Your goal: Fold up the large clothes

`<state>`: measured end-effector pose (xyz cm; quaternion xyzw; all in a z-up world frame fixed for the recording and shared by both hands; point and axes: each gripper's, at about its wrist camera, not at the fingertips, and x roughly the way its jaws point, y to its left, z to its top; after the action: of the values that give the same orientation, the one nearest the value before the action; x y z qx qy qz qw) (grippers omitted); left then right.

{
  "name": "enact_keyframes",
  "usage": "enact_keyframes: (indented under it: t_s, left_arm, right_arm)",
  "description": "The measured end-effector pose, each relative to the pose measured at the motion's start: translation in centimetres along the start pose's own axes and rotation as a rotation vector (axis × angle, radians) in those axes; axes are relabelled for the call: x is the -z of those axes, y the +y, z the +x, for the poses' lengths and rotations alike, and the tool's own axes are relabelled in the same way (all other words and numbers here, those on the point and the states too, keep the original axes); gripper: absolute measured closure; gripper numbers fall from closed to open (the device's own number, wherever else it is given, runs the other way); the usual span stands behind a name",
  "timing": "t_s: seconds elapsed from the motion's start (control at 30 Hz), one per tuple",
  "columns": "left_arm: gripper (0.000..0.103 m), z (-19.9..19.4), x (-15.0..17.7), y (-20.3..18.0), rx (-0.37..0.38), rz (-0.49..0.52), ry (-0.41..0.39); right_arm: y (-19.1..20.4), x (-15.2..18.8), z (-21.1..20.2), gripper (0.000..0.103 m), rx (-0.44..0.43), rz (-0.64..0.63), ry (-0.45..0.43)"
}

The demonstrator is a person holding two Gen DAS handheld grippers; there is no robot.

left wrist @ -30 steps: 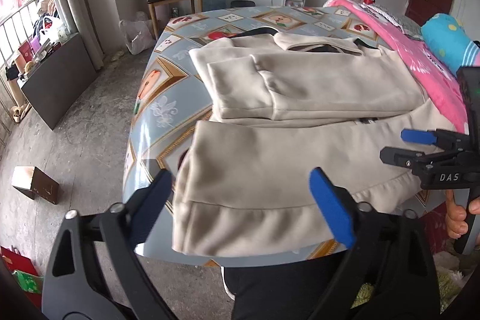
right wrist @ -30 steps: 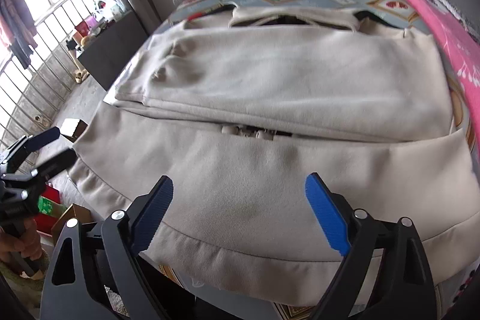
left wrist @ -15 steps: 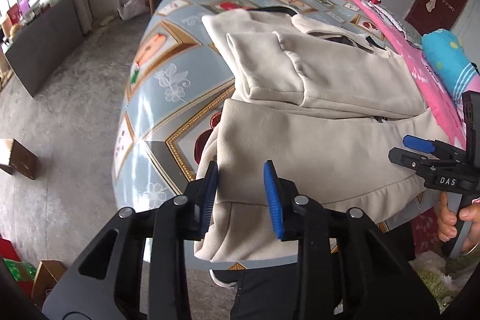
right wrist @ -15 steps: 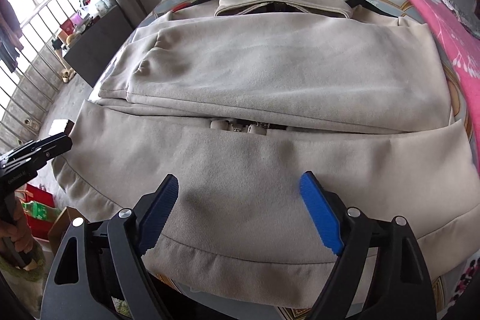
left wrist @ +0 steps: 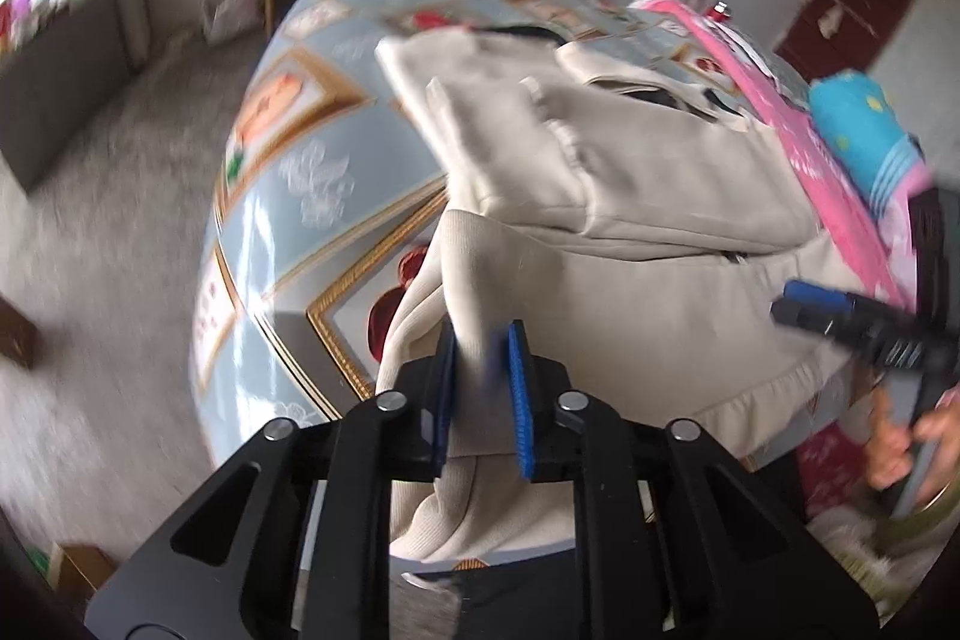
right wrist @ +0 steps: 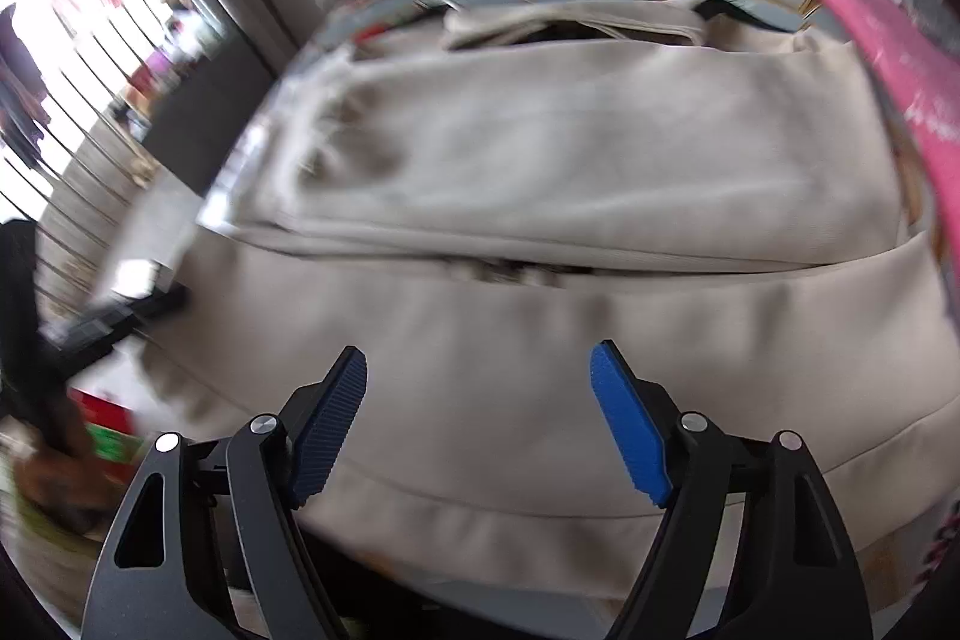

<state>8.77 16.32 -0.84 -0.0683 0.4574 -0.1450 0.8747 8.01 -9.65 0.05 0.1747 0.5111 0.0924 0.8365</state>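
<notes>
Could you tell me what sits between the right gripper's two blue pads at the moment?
Only the beige jacket's lower panel shows behind the open right gripper in the right wrist view; nothing is pinched.

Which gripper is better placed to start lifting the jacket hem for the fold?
Left. The left gripper is already shut on the jacket hem corner. The right gripper is open above the hem, holding nothing, so it likely must close first.
</notes>
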Motion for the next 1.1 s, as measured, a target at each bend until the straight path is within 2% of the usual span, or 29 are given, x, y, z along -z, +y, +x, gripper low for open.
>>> enact_keyframes:
  t_s: [0.07, 0.13, 0.23, 0.37, 0.5, 0.6, 0.63, 0.67, 0.73, 0.77, 0.87, 0.93, 0.97, 1.0, 1.1]
  left_arm:
    - [0.095, -1.0, 0.2, -1.6, -0.033, 0.082, -0.028]
    - [0.095, -2.1, 0.6, -3.2, -0.029, 0.154, -0.06]
    - [0.095, -2.9, 1.4, -5.1, -0.018, 0.24, -0.074]
    - [0.095, -3.6, 2.4, -7.2, -0.005, 0.352, -0.086]
    - [0.095, -3.8, 3.4, -8.5, 0.018, 0.43, -0.082]
    - [0.095, -3.7, 4.1, -9.2, 0.022, 0.477, -0.07]
    - [0.095, -3.7, 4.3, -9.3, 0.023, 0.485, -0.067]
    - [0.095, -3.7, 4.5, -9.3, 0.032, 0.492, -0.063]
    - [0.095, -3.7, 4.7, -9.4, 0.044, 0.491, -0.058]
    - [0.095, -3.8, 4.8, -9.3, 0.05, 0.487, -0.056]
    - [0.092, -4.0, 5.1, -9.2, 0.042, 0.467, -0.055]
    - [0.081, -4.1, 5.0, -9.1, 0.043, 0.454, -0.053]
    - [0.069, -4.0, 4.8, -9.2, 0.038, 0.451, -0.056]
    - [0.062, -4.0, 4.8, -9.3, 0.033, 0.451, -0.063]
    - [0.051, -3.4, 4.5, -9.8, 0.016, 0.468, -0.073]
  right_arm:
    - [0.0, -0.7, 0.1, 0.029, -0.156, 0.091, 0.038]
    - [0.2, -1.4, 0.8, 0.029, -0.299, 0.177, 0.095]
    - [0.6, -2.3, 3.6, 0.029, -0.511, 0.343, 0.242]
    - [0.2, -2.7, 6.6, 0.029, -0.608, 0.529, 0.35]
    - [0.3, -3.0, 8.6, 0.032, -0.578, 0.585, 0.415]
    - [0.7, -2.9, 9.5, 0.045, -0.54, 0.583, 0.447]
    - [0.8, -2.8, 9.6, 0.055, -0.531, 0.577, 0.45]
    - [0.8, -2.7, 9.6, 0.069, -0.525, 0.574, 0.451]
    - [0.9, -2.5, 9.8, 0.083, -0.516, 0.568, 0.451]
    - [0.8, -2.3, 9.9, 0.095, -0.509, 0.567, 0.45]
    - [0.6, -1.8, 9.9, 0.097, -0.507, 0.558, 0.438]
    - [0.7, -1.7, 9.7, 0.097, -0.515, 0.554, 0.436]
    - [0.7, -1.6, 9.6, 0.097, -0.519, 0.555, 0.436]
    - [0.7, -1.6, 9.5, 0.097, -0.52, 0.552, 0.435]
    - [1.1, -1.5, 9.7, 0.097, -0.538, 0.563, 0.439]
